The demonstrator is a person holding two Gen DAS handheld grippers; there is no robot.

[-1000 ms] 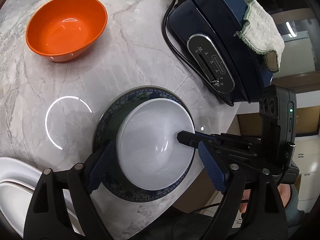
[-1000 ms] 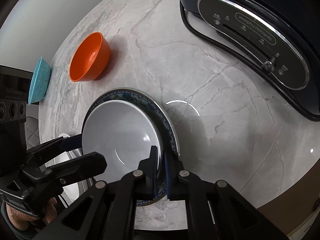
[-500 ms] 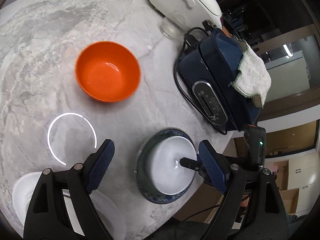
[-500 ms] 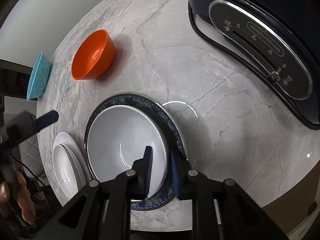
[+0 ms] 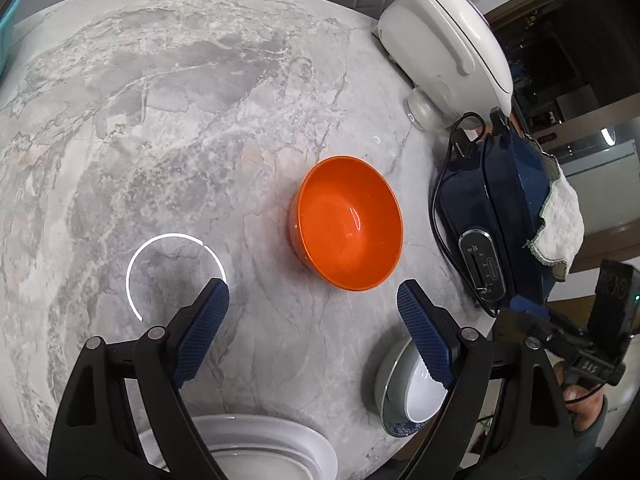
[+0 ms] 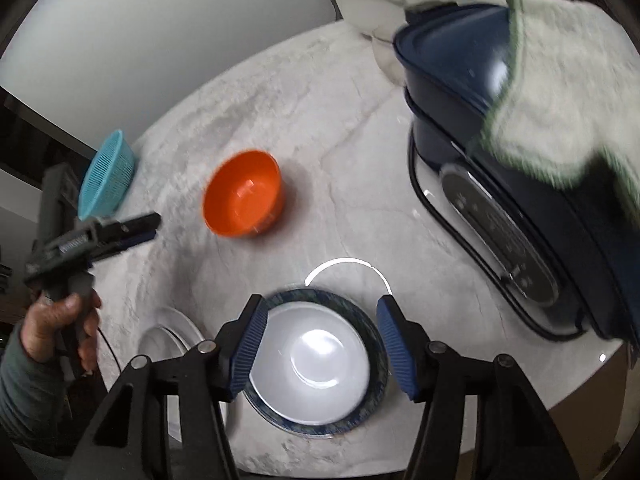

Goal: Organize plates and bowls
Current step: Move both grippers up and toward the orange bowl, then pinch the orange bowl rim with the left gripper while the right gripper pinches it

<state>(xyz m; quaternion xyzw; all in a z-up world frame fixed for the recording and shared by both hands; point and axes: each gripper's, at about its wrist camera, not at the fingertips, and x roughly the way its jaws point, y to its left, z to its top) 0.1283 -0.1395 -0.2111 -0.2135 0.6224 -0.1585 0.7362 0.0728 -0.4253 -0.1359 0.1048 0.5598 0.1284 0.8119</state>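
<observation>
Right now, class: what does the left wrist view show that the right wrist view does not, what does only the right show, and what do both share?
Only the left wrist view: the left gripper's own open jaws, with nothing between them, and the whole white rice cooker.

Only the right wrist view: the teal basket at the table's far edge, the hand holding the left gripper, and the right gripper, jaws opening, nothing between them.

Both: the orange bowl, the white bowl sitting in the blue-rimmed plate, white plates, and the navy appliance with a cloth on it.
</observation>
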